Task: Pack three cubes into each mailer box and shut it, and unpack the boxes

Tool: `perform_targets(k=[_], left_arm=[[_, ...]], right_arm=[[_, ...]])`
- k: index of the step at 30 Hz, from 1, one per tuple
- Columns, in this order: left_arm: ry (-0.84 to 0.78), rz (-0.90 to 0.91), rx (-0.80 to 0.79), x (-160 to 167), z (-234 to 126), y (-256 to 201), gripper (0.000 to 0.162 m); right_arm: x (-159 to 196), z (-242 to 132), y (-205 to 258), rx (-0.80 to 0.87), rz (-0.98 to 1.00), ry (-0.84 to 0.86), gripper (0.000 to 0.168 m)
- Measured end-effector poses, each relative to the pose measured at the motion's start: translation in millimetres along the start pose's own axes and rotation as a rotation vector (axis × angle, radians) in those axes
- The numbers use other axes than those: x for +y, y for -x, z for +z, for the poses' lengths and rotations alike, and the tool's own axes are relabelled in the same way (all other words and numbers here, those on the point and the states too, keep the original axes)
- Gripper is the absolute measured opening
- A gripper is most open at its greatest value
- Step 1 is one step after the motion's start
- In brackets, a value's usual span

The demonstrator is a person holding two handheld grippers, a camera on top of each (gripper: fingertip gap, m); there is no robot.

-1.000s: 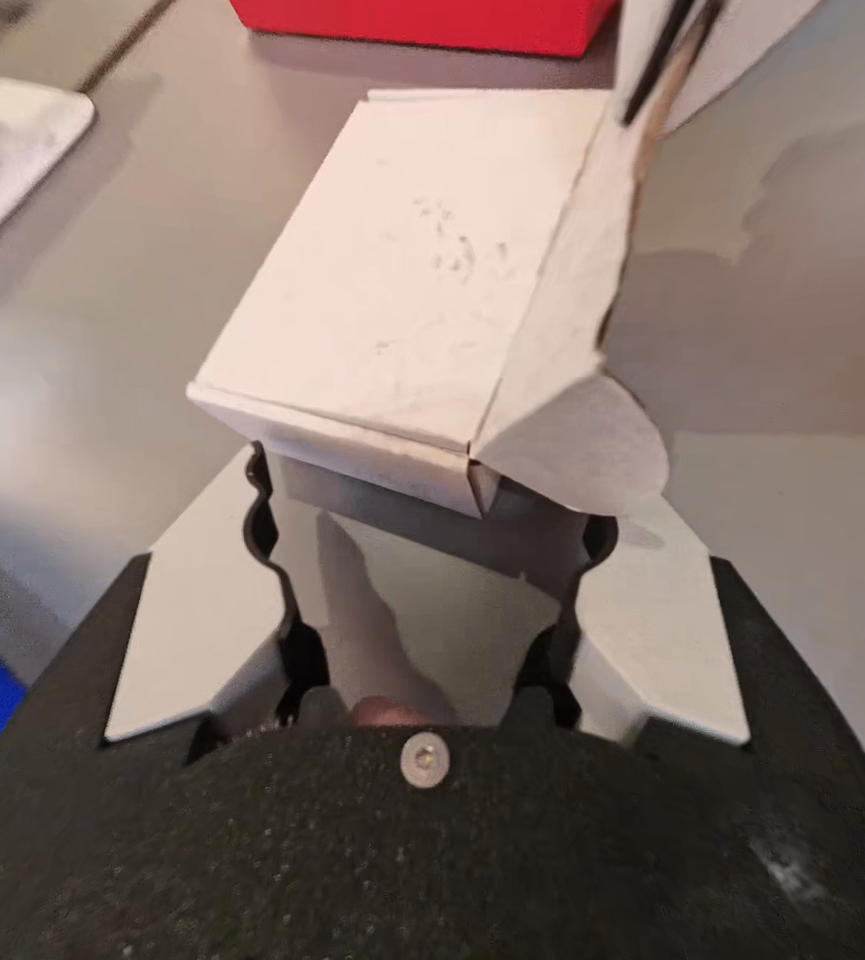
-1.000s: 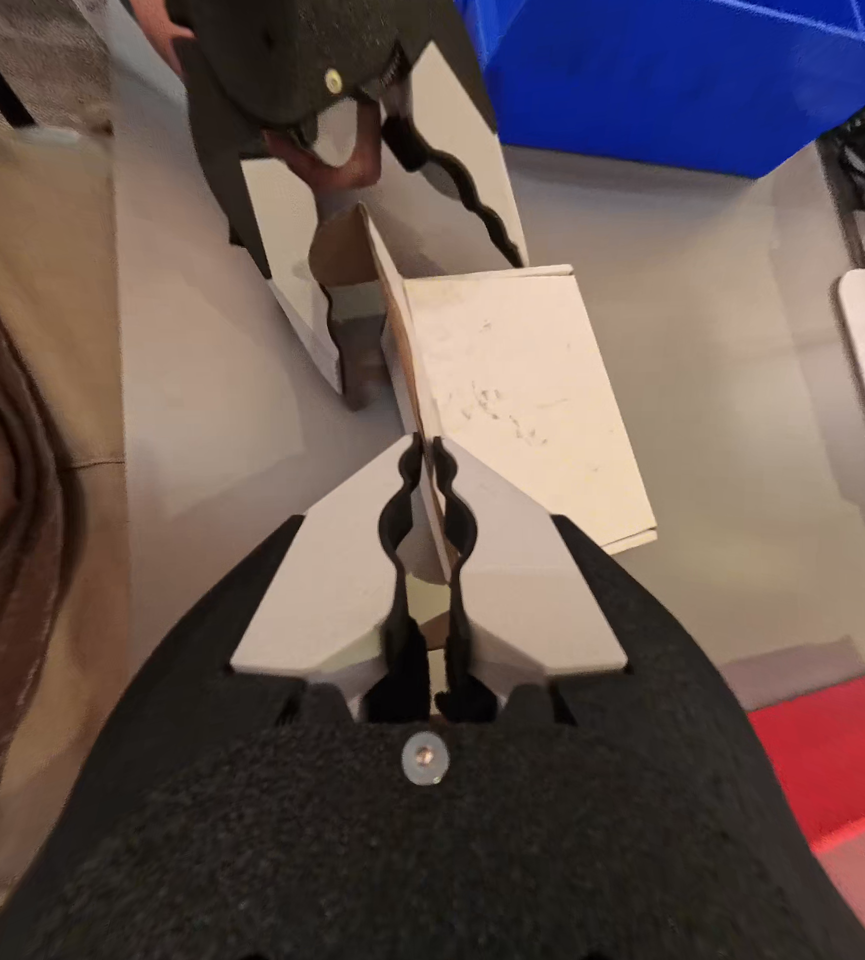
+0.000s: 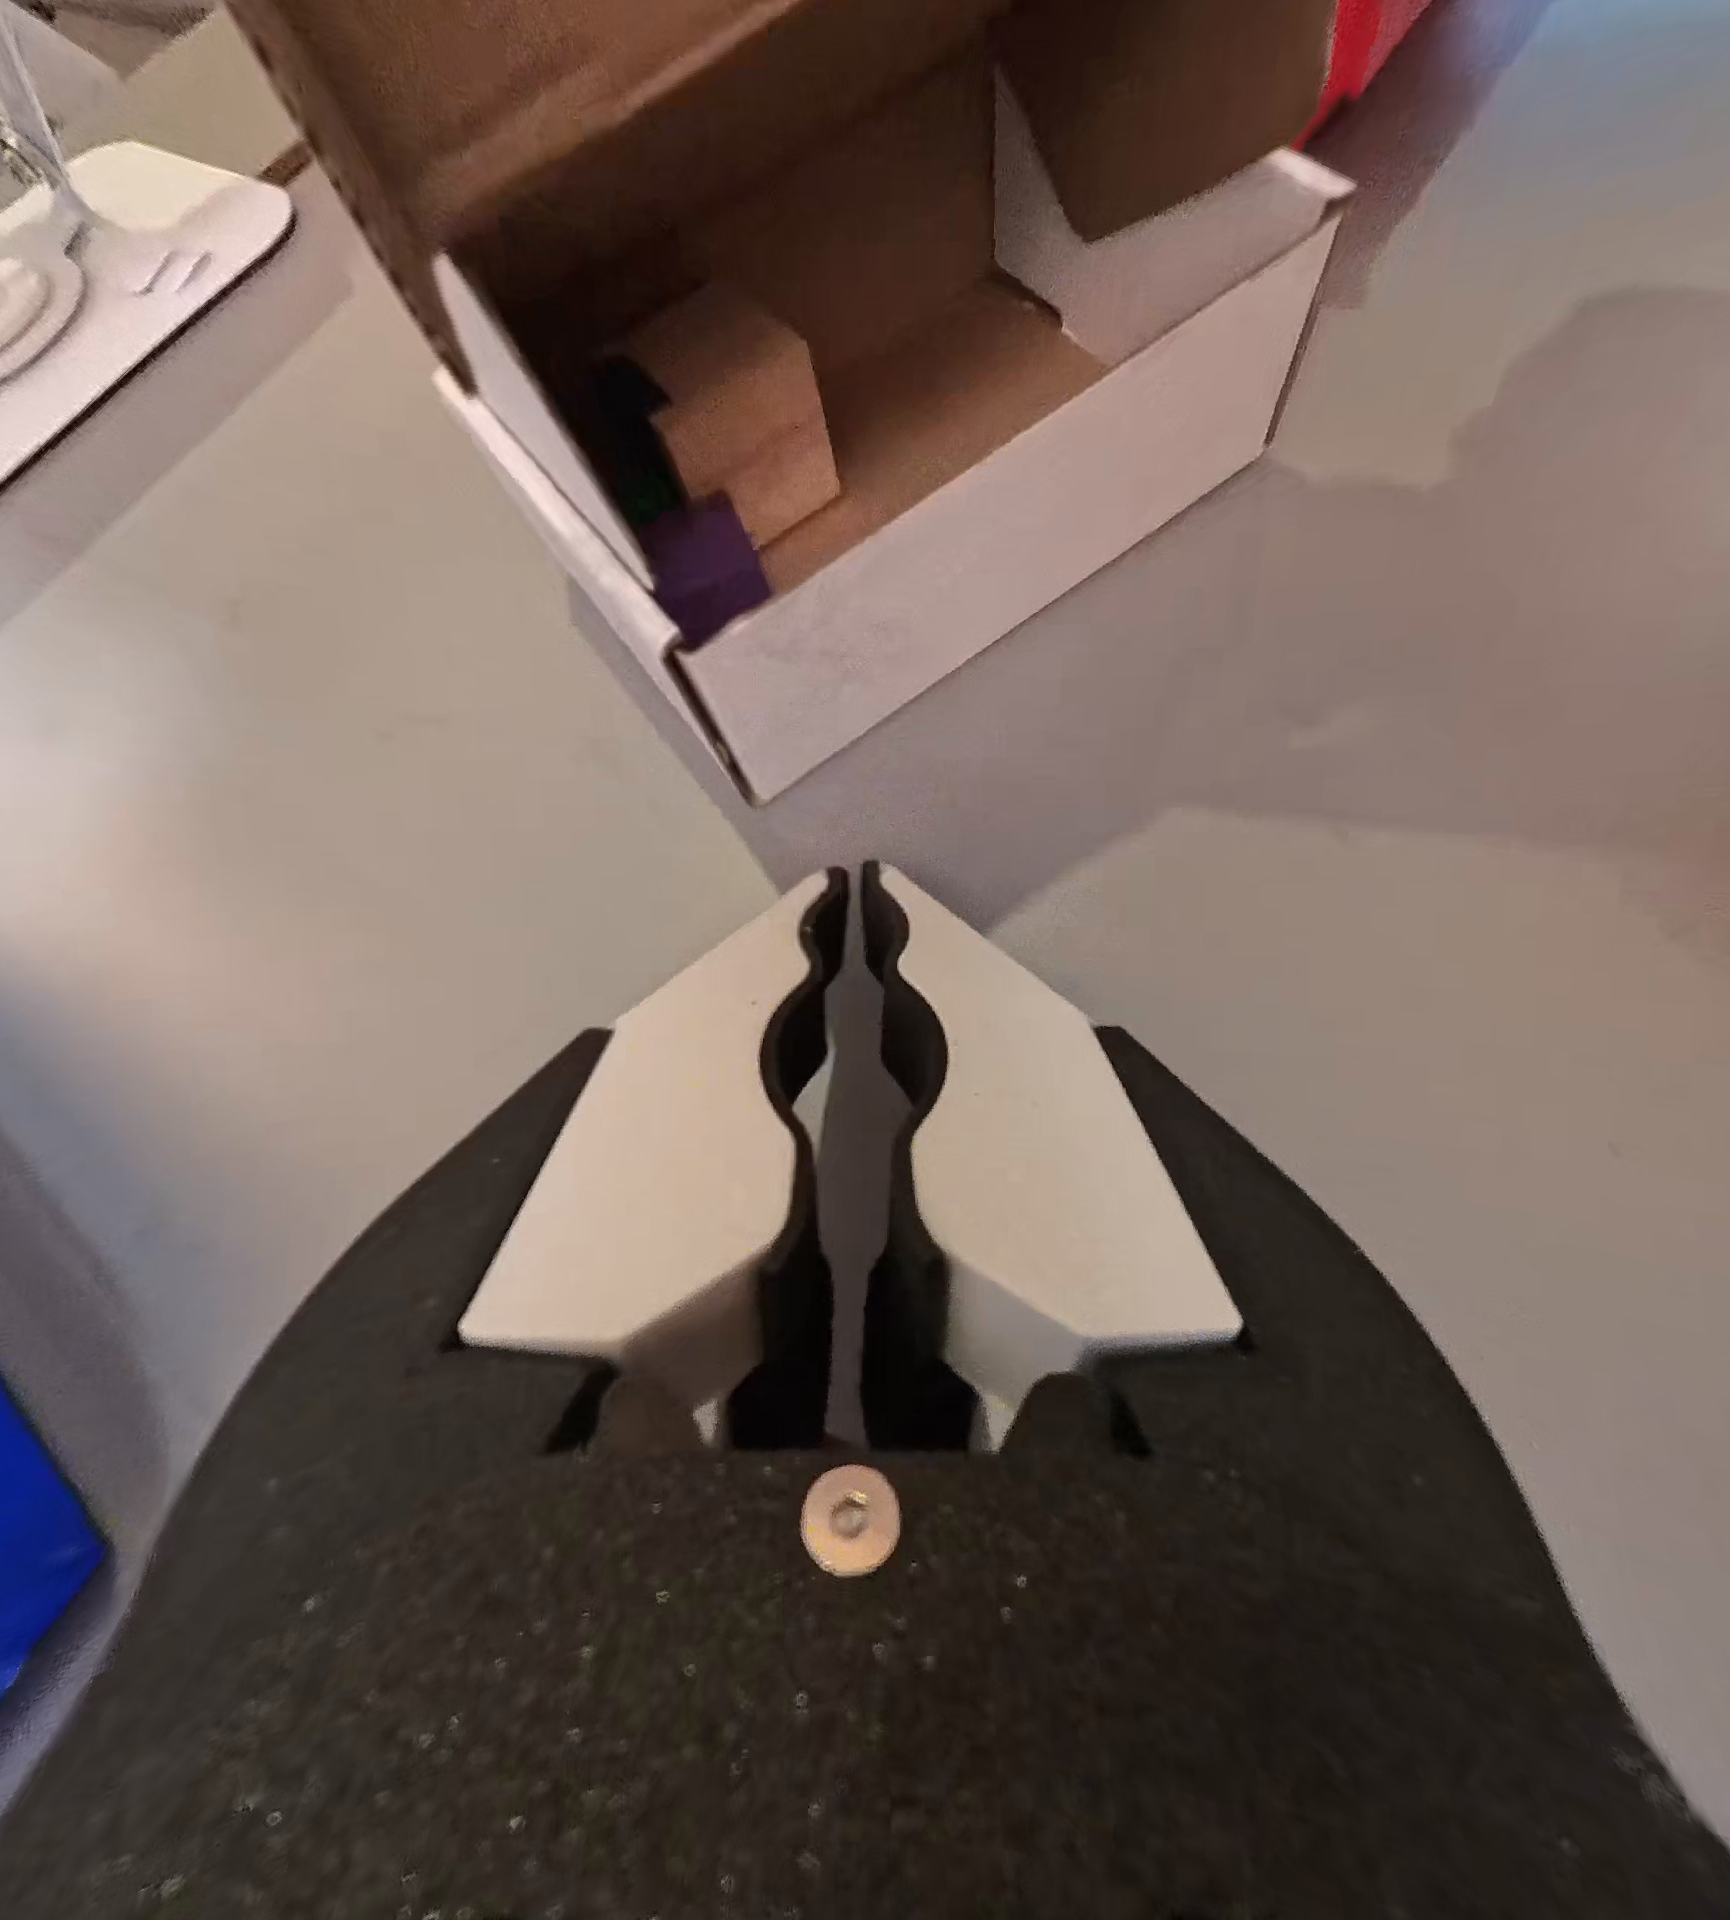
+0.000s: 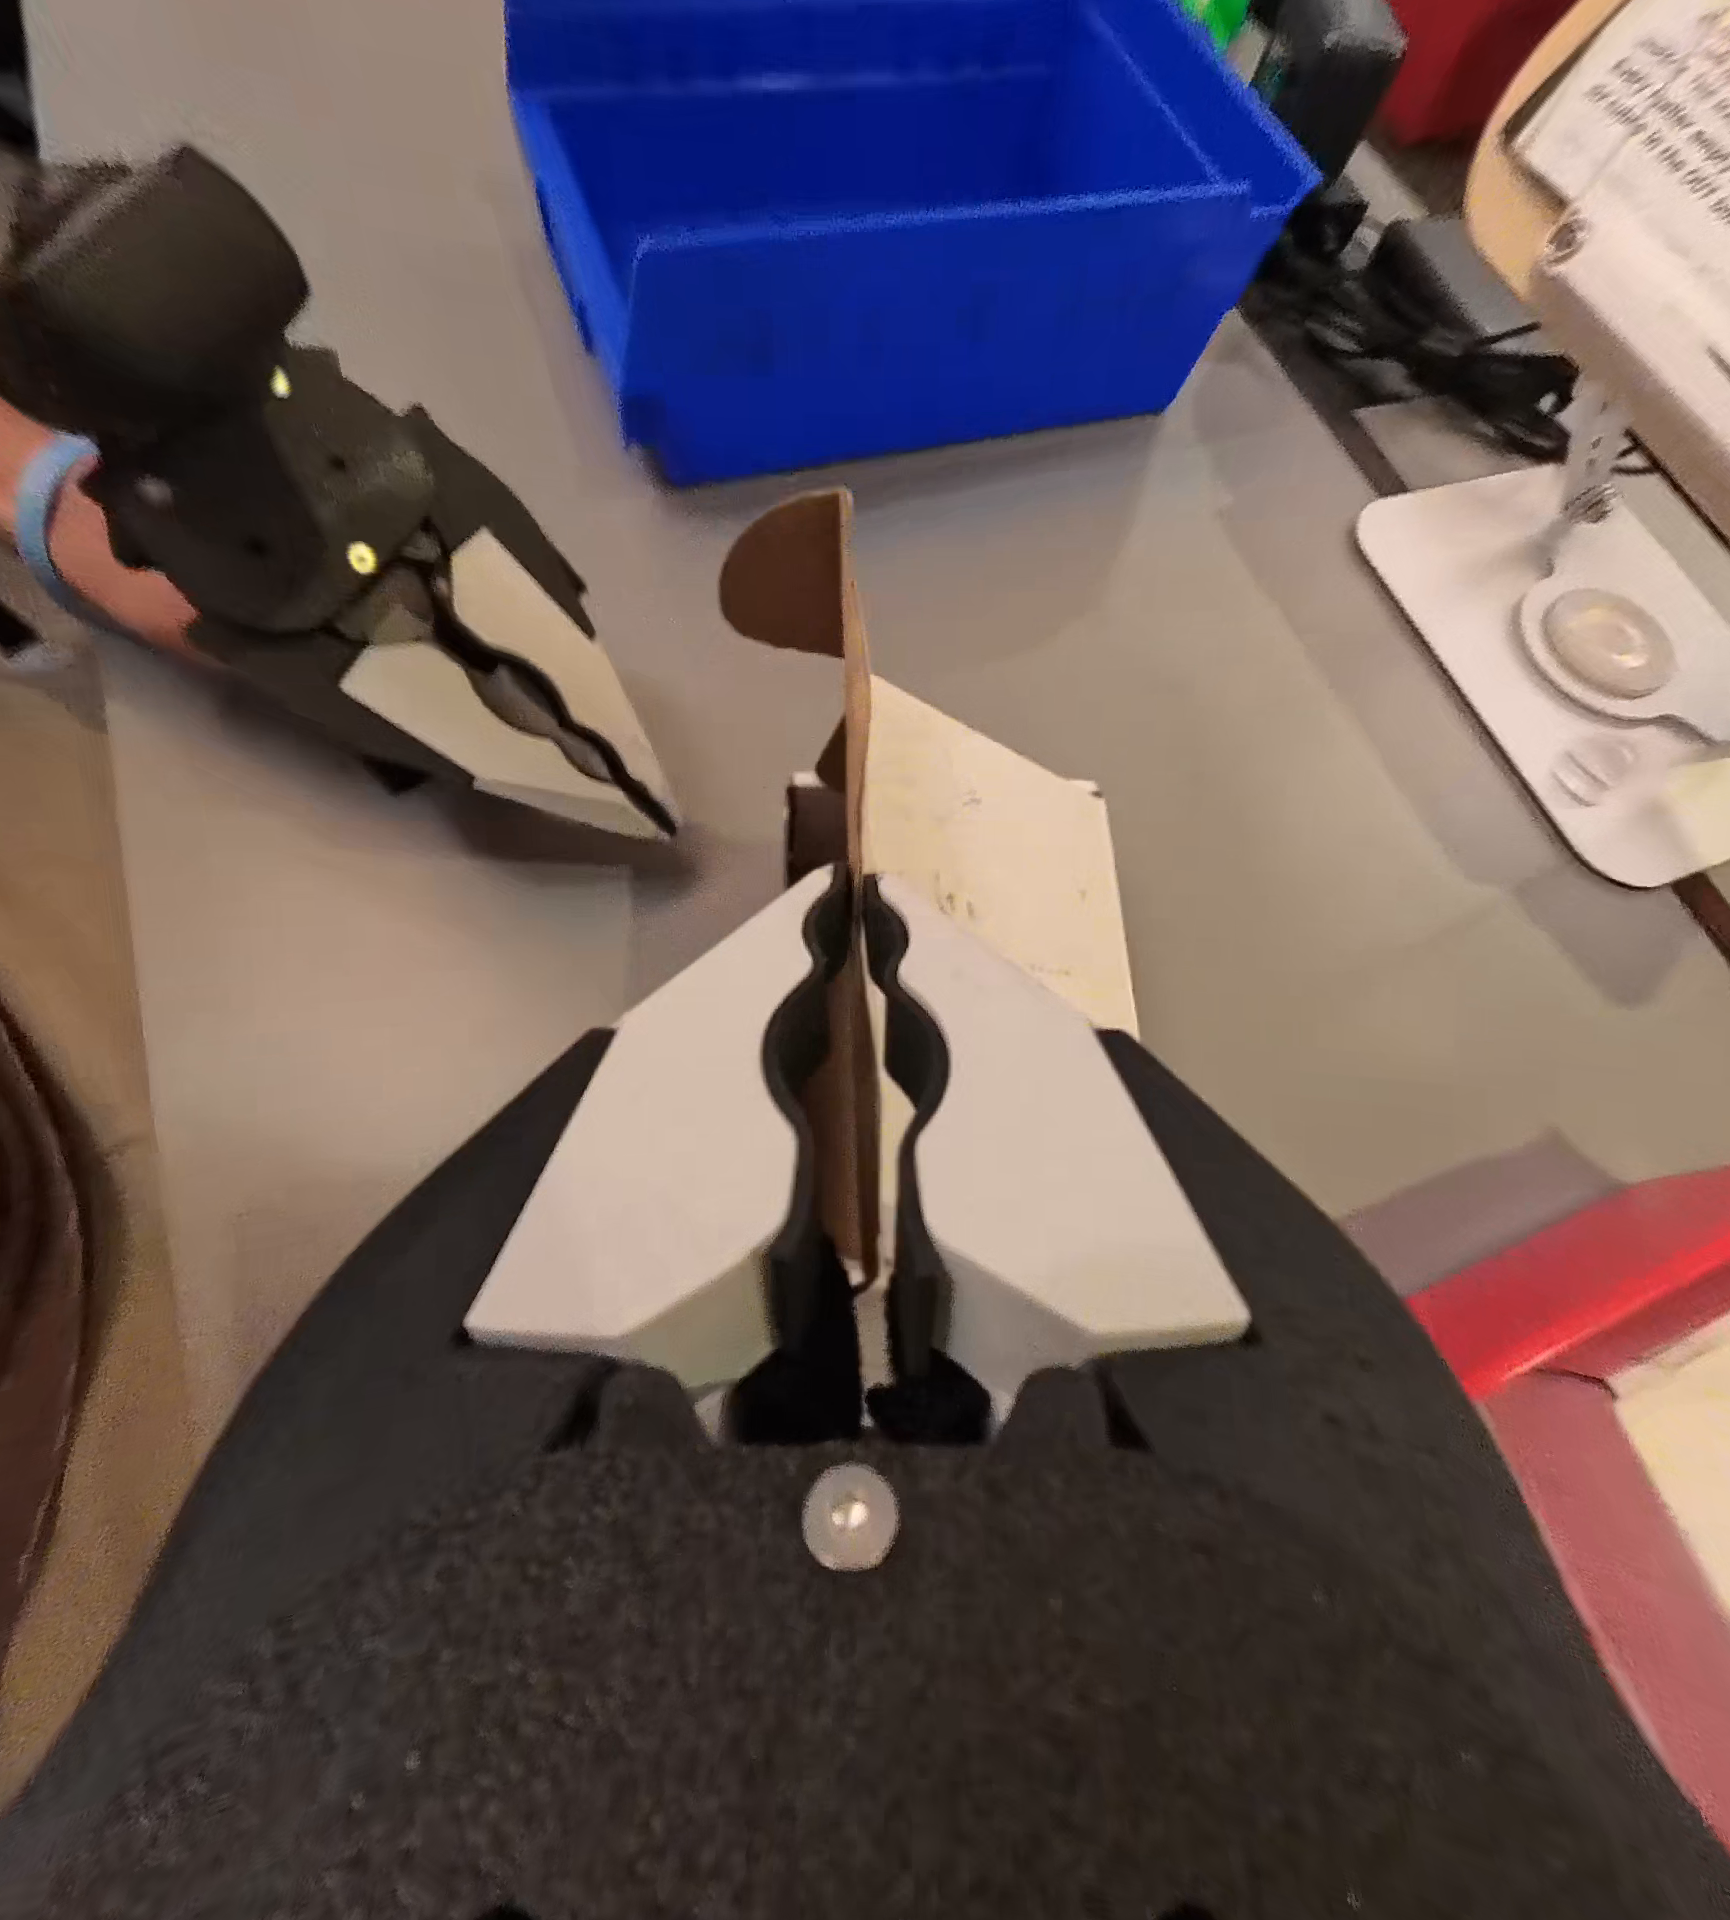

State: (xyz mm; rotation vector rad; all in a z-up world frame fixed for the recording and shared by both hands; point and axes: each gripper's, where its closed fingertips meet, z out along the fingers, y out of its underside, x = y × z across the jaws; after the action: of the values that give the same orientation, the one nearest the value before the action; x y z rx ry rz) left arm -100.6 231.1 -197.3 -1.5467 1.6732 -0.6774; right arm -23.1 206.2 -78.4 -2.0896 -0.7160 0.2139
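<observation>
Near the white cardboard mailer box [image 3: 996, 613], the left gripper [image 3: 848, 883] sits closed, empty — the right gripper [image 4: 856, 883] pinches the brown lid flap [image 4: 853, 727]; lift it steadily, fully back.

A smooth grey tabletop [image 4: 1204, 644] carries a white mailer box [image 3: 996, 592] near its middle, the lid raised. A blue plastic bin [image 4: 892, 229] sits beyond the box, a white flat stand base [image 4: 1567, 675] lies to the right near the edge, and a red bin [image 4: 1619, 1299] rests at the near right.
</observation>
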Motion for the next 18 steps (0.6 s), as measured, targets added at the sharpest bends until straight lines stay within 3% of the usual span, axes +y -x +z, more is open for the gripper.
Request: perform_targets(k=[2,5,8,11,15,18], left_arm=[[0.008,0.03,-0.032,-1,-2,7,0.021],[-0.003,0.054,-0.088,-6,-4,29,0.088],[-0.056,0.053,0.08,-15,-8,21,0.123],[-0.076,0.042,0.349,-17,-18,-13,0.14],[-0.057,0.1,0.355,-14,-9,-18,0.148],[-0.032,0.13,0.388,-10,0,-25,0.14]], right_arm=[[-2,0,6,-0.039,-0.027,0.037,0.001],[-7,-2,19,-0.13,-0.004,0.0,0.001],[-10,-10,36,-0.26,0.026,-0.053,0.001],[-9,-16,44,-0.34,0.062,-0.08,0.002],[-2,-18,59,-0.455,0.084,-0.085,0.001],[-2,-18,69,-0.532,0.099,-0.1,0.001]])
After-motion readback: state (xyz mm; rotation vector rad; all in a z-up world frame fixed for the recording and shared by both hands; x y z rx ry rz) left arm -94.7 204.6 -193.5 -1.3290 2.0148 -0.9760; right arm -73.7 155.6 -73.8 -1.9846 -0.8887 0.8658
